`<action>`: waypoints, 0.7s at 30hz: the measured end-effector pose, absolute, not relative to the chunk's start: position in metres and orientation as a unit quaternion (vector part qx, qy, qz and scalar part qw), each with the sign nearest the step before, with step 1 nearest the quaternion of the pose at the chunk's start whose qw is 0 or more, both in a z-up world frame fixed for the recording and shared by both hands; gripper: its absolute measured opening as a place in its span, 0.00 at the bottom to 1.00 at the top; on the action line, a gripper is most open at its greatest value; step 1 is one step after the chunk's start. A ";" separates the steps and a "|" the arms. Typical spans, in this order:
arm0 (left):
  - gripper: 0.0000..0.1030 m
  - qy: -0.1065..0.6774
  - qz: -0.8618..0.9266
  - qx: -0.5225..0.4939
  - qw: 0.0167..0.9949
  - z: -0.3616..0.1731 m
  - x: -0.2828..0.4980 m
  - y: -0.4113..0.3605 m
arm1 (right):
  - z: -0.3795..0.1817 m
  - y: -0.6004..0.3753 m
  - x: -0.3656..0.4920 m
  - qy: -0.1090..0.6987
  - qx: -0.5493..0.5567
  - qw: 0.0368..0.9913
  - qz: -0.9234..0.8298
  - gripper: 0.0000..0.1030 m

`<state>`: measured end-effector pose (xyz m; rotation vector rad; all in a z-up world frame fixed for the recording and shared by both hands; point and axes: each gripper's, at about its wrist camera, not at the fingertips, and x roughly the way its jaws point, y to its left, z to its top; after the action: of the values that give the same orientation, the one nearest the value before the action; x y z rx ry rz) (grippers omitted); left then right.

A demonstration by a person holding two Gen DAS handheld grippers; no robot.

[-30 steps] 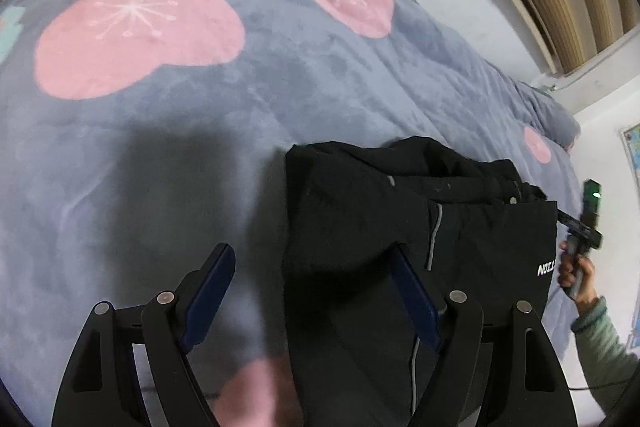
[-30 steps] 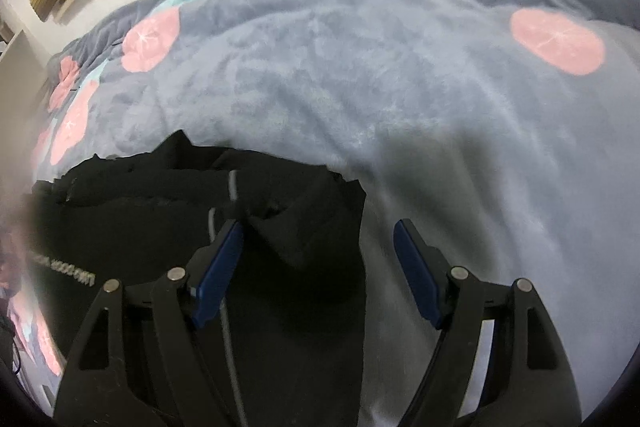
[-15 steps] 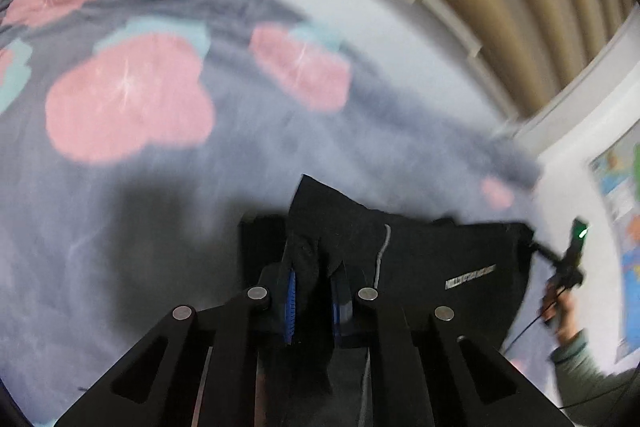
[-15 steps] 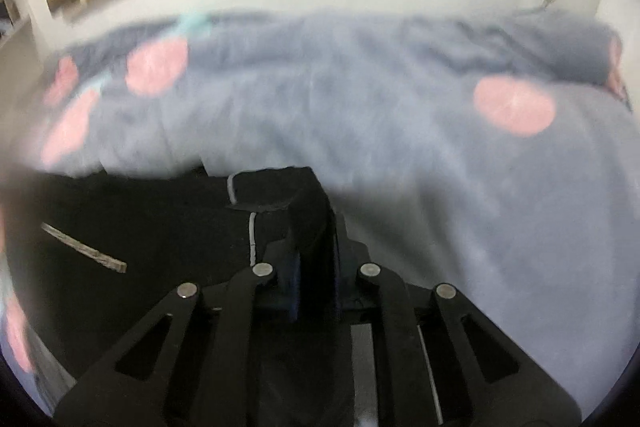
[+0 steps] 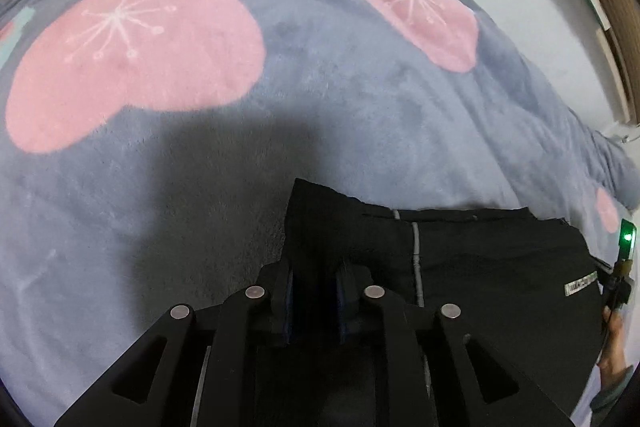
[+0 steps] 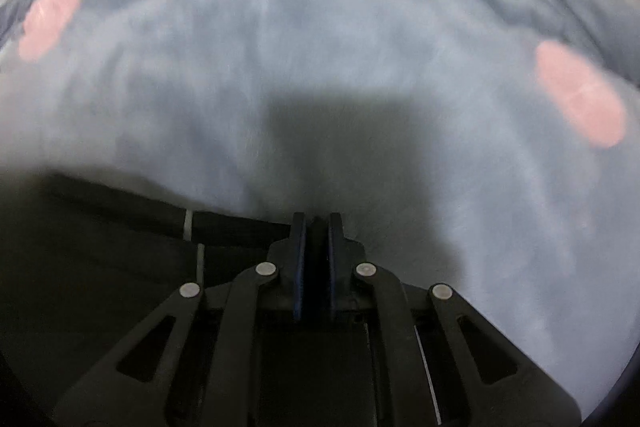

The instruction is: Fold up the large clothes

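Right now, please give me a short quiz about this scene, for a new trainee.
1. True or false: the left gripper is open above the blanket.
2. The right gripper is shut on: A) the blanket B) the black garment C) nothing
3. Fill in: the blanket's large flowers are ____ in colour.

Key: 1 false, it is shut on the black garment; 2 B; 3 pink.

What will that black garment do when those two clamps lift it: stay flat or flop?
Probably flop: the black garment already bunches into a soft peak where the left gripper pinches it. It likely sags between that and the right gripper. Its layers look thick, so perhaps fairly heavy. It lies on a plush blanket, so it may drag.
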<state>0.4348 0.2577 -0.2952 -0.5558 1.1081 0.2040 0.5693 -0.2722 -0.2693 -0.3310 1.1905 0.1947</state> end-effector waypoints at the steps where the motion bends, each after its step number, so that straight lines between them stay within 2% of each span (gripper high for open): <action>1: 0.21 0.519 0.095 -0.258 0.809 -0.295 0.436 0.258 | -0.271 -0.272 0.568 0.554 -0.160 0.812 0.090 0.06; 5: 0.44 0.510 0.102 -0.280 0.807 -0.287 0.431 0.273 | -0.265 -0.279 0.565 0.552 -0.152 0.814 0.098 0.12; 6: 0.48 0.502 0.100 -0.299 0.806 -0.283 0.425 0.281 | -0.261 -0.282 0.563 0.553 -0.146 0.814 0.098 0.20; 7: 0.49 0.492 0.096 -0.318 0.805 -0.280 0.418 0.288 | -0.254 -0.290 0.561 0.553 -0.134 0.817 0.095 0.33; 9: 0.49 0.467 0.082 -0.360 0.803 -0.270 0.400 0.307 | -0.234 -0.306 0.552 0.544 -0.093 0.828 0.099 0.47; 15: 0.47 0.444 0.131 -0.317 0.828 -0.215 0.357 0.326 | -0.150 -0.325 0.491 0.478 -0.065 0.869 0.112 0.53; 21: 0.47 0.428 0.078 -0.253 0.864 -0.166 0.317 0.242 | -0.110 -0.294 0.407 0.456 -0.060 0.867 0.191 0.61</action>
<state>0.3169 0.2418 -0.1665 -0.5310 0.8961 0.1638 0.4070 -0.2943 -0.1099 -0.1255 0.9553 0.3991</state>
